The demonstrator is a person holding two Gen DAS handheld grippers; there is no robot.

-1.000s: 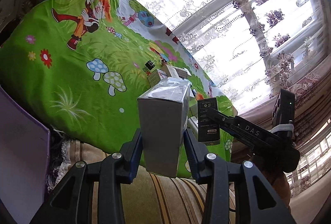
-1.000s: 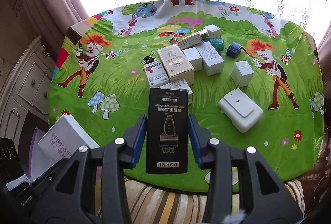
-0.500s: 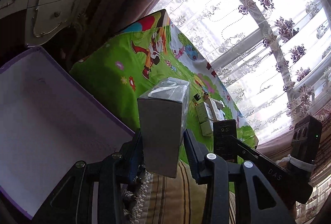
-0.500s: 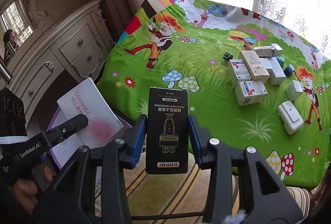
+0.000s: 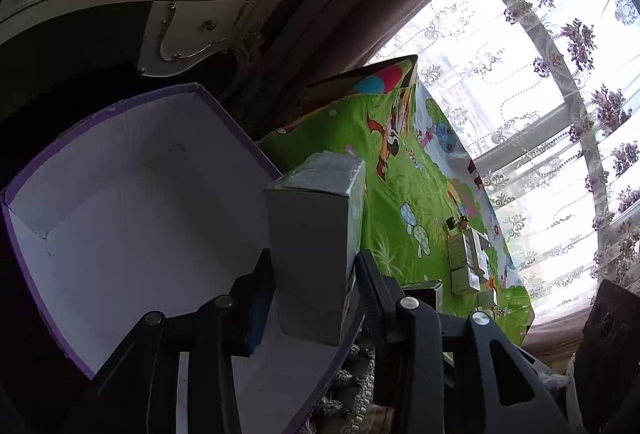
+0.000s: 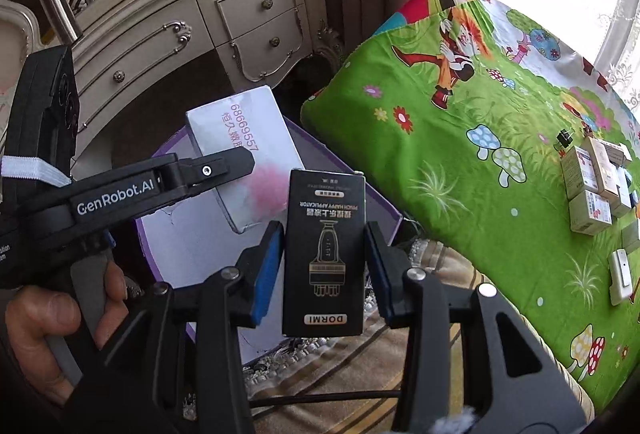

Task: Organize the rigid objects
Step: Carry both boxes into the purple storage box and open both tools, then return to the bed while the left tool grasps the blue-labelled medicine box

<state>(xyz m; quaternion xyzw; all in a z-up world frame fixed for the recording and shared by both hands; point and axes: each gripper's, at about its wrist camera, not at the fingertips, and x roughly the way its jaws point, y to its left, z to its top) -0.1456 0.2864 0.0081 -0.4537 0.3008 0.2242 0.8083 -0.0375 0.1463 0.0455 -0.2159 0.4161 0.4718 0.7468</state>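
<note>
Holding a white box (image 5: 312, 254) in the left hand-held gripper (image 5: 316, 298) and a black box (image 6: 325, 254) in the right hand-held gripper (image 6: 325, 270), the person has both above the purple bin (image 5: 120, 193), probably to drop them in.

A green cartoon-print cloth (image 6: 472, 193) covered the raised surface beside the window. Near its far right side lay a cluster of small cartons (image 6: 592, 185), close together, with a white flat device (image 6: 621, 276) apart from them nearer the front edge. A small black clip (image 6: 565, 140) sat just beside the cartons.
</note>
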